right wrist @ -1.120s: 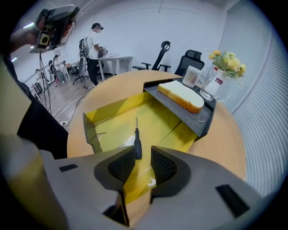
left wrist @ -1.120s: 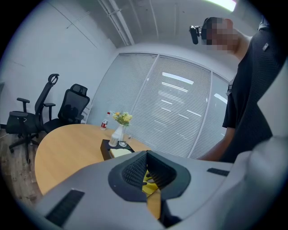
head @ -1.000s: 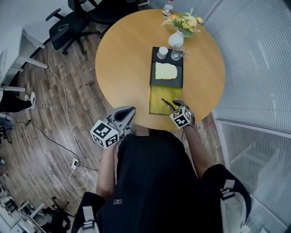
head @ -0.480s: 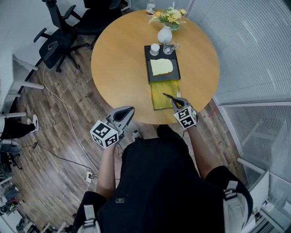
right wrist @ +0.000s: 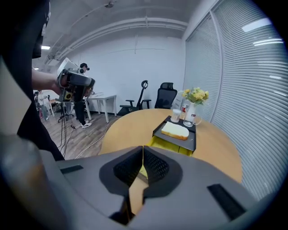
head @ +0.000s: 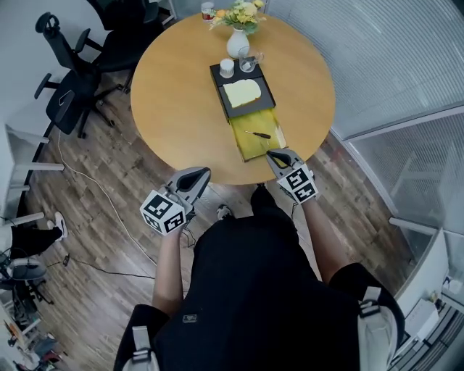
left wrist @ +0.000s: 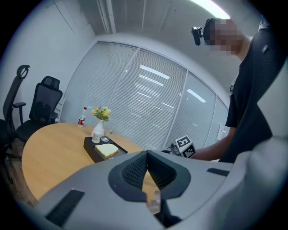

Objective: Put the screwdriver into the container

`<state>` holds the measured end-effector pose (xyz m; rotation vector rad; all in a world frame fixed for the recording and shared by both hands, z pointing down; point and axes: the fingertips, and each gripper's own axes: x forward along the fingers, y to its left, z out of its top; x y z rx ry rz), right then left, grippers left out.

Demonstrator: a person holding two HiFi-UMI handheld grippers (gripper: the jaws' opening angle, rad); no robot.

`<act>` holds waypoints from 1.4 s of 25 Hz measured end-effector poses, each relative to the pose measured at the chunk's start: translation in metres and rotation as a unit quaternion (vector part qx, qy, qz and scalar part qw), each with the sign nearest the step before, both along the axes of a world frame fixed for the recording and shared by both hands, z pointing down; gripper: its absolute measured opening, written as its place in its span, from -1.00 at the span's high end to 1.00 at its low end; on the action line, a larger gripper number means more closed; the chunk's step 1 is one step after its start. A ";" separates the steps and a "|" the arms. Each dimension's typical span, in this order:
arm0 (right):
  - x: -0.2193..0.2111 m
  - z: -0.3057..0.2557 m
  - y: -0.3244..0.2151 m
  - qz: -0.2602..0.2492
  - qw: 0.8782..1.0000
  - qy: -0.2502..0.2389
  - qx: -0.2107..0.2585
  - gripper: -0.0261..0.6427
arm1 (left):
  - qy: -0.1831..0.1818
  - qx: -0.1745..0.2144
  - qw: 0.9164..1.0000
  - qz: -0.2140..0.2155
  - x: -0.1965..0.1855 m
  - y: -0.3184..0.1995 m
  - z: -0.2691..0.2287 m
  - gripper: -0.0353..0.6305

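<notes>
The screwdriver [head: 257, 135], thin with a dark handle, lies inside the yellow container [head: 249, 149] on the round table, free of both grippers. My right gripper [head: 275, 153] is shut and holds nothing, hovering at the table's near edge just short of the container's right corner. In the right gripper view its jaws [right wrist: 143, 151] meet with nothing between them, and the yellow container [right wrist: 158, 143] shows beyond them. My left gripper [head: 199, 172] is also shut and holds nothing, off the table's near-left edge; in the left gripper view its jaws [left wrist: 146, 157] are pressed together.
A black tray [head: 220, 101] with a slice of bread [head: 241, 92], a white cup [head: 227, 67] and a glass [head: 249, 63] adjoins the container's far end. Behind it stand a vase of flowers [head: 238, 42] and a bottle [head: 208, 10]. Office chairs [head: 69, 87] stand left of the wooden table [head: 174, 94].
My right gripper has shut and drawn back from over the container to the table's edge. The screwdriver stays lying in the container. The left gripper has barely moved.
</notes>
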<state>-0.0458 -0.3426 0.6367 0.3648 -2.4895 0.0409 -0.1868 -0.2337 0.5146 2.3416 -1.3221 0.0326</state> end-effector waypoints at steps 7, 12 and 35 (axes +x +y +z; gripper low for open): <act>0.009 -0.003 0.045 0.038 0.999 -0.019 -0.006 0.90 | -0.007 -0.001 1.000 0.025 -0.004 0.025 0.004 0.89; 0.016 -0.012 0.061 0.065 0.997 -0.042 0.002 0.90 | -0.010 0.003 0.999 0.042 -0.002 0.036 0.005 0.89; 0.014 -0.020 0.079 0.061 0.997 -0.038 0.009 0.90 | -0.001 0.005 0.999 0.043 -0.006 0.055 0.007 0.89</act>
